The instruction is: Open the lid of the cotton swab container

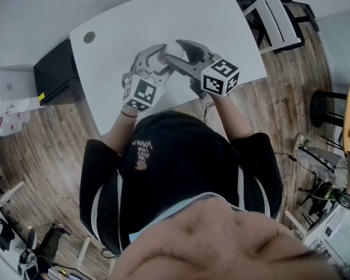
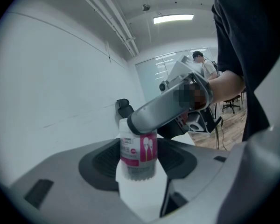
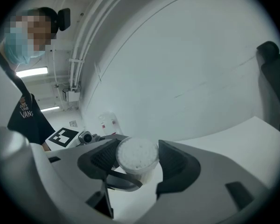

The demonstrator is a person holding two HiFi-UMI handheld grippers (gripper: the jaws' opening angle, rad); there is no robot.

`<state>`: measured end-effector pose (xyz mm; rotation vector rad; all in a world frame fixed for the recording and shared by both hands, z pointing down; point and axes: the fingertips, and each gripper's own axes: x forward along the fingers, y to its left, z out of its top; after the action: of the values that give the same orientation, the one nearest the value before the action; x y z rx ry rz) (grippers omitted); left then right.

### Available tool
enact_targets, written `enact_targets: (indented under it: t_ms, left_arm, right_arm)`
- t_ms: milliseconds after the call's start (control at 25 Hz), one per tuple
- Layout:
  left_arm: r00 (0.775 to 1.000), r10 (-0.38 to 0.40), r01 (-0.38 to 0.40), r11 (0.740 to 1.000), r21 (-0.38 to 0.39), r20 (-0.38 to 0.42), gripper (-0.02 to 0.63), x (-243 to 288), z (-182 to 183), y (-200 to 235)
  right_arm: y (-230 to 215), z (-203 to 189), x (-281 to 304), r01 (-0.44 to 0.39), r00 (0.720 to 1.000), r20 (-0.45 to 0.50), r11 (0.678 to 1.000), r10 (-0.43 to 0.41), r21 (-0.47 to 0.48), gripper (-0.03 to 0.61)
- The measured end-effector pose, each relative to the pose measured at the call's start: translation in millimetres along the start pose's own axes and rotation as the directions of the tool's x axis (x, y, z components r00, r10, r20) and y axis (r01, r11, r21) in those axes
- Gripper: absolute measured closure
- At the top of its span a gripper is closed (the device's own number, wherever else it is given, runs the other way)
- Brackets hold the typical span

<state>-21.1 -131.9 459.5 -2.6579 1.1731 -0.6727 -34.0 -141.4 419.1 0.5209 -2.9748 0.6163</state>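
Your left tool (image 2: 139, 164) clamps the white, pink-labelled cylindrical cotton swab container (image 2: 138, 148) upright over the white counter (image 1: 163, 16). Your right tool (image 3: 136, 161) brackets its top, jaws wide, pads just clear.

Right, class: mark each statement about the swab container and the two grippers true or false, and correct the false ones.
1. The container stands upright on the table. True.
2. Its label is green. False: it is pink.
3. The container stands outside the jaws of the left gripper. False: it stands between them.
4. The right gripper is at the container's top end. True.
5. The table is black. False: it is white.
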Motion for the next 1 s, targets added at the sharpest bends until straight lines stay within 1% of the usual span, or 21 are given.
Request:
enact_targets:
  t_ms: [160,320,480,640,720,800,1000]
  left_arm:
    - [1.000,0.004,-0.004,1.000,0.002,-0.015,0.362,2.5,-2.0,0.3]
    - [1.000,0.000,0.000,1.000,0.004,-0.017,0.362,3.4,-3.9,0.3]
    - [1.000,-0.011,0.011,1.000,-0.001,-0.002,0.362,2.7,-1.1,-2.3]
    - [1.000,-0.020,0.020,1.000,-0.003,0.002,0.364,2.8,-0.4,-3.9]
    - [1.000,-0.021,0.021,1.000,-0.006,0.006,0.365,2.4,-1.3,-3.0]
    - [1.000,-0.019,0.019,1.000,-0.015,0.012,0.370,1.7,-1.6,-2.0]
    - [0.999,-0.013,0.014,0.999,-0.034,0.033,0.370,0.3,-0.3,0.4]
  right_arm:
    - [-2.4,-1.7,0.5,0.004,1.000,-0.016,1.000,-0.004,-0.021,0.296]
    - [-4.7,-3.3,1.4,-0.008,1.000,-0.027,1.000,0.009,0.014,0.299]
    - [-7.2,-3.4,-2.1,-0.029,0.999,-0.016,0.995,0.031,0.094,0.301]
    - [-8.8,-3.4,-4.3,-0.045,0.999,-0.008,0.989,0.047,0.139,0.302]
    - [-9.4,-0.5,-5.2,-0.069,0.998,0.022,0.977,0.066,0.200,0.302]
    - [-10.7,3.8,-6.5,-0.103,0.994,0.059,0.956,0.090,0.275,0.305]
    - [-9.3,10.0,-5.9,-0.134,0.990,0.082,0.940,0.114,0.314,0.305]
